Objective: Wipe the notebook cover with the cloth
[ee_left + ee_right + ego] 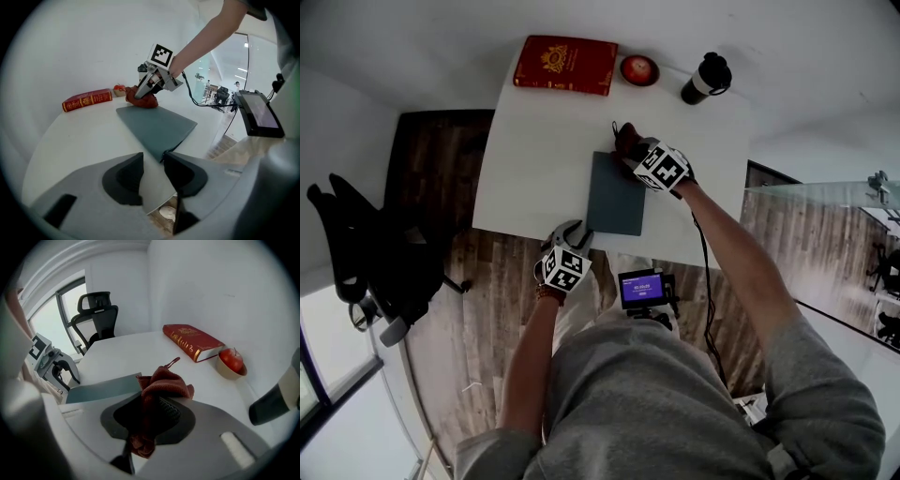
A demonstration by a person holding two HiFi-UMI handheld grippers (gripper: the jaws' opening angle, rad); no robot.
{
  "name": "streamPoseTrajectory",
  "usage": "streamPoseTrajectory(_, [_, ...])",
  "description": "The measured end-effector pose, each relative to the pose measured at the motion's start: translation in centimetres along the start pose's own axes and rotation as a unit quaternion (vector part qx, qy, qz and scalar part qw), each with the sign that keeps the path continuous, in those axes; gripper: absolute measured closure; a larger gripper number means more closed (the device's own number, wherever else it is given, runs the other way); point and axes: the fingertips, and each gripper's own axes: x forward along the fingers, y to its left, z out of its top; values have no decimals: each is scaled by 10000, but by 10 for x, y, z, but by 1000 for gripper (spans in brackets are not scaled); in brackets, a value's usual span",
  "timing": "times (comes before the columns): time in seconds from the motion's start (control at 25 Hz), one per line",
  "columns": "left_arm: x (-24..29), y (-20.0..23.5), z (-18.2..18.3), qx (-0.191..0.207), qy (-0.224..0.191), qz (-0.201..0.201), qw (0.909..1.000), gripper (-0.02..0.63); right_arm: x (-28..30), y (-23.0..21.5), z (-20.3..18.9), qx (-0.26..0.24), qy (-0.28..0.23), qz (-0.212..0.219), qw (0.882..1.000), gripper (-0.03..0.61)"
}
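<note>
The right gripper (151,414) is clamped on the bunched red-brown cloth (161,383), which sits at the far, upper edge of the grey notebook (616,194), mid-frame in the head view. The cover's long axis runs down-frame from the cloth toward the left gripper (153,158). Its jaws stand narrowly apart and empty, just at the notebook's near corner. The wipe likely draws down-frame.

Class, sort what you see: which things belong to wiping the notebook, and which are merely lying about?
Job in hand: notebook, cloth, right gripper clamping the cloth.
Lying about: red book, apple, flask, office chair.
</note>
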Motion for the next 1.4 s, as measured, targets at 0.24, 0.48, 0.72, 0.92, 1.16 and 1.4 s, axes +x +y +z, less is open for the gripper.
streamPoseTrajectory(0.24, [1,1,1,-53,39,-19,10000,479,20,4,-6,486,51,175,9987,500])
streamPoseTrajectory(0.48, [1,1,1,-26,47,13,10000,479,21,8,-7,625,62,225,9978,503])
streamPoseTrajectory(0.72, [0,0,0,-53,42,8,10000,479,21,15,-8,508,70,250,9984,509])
streamPoseTrajectory(0.92, [1,1,-1,-59,50,1,10000,479,21,21,-8,487,12,317,9983,509])
streamPoseTrajectory(1.16, [1,0,0,-100,65,-54,9999,479,20,33,-9,449,13,394,9982,509])
streamPoseTrajectory(1.4, [1,1,1,-102,51,-64,9999,480,20,40,-9,418,21,403,9983,508])
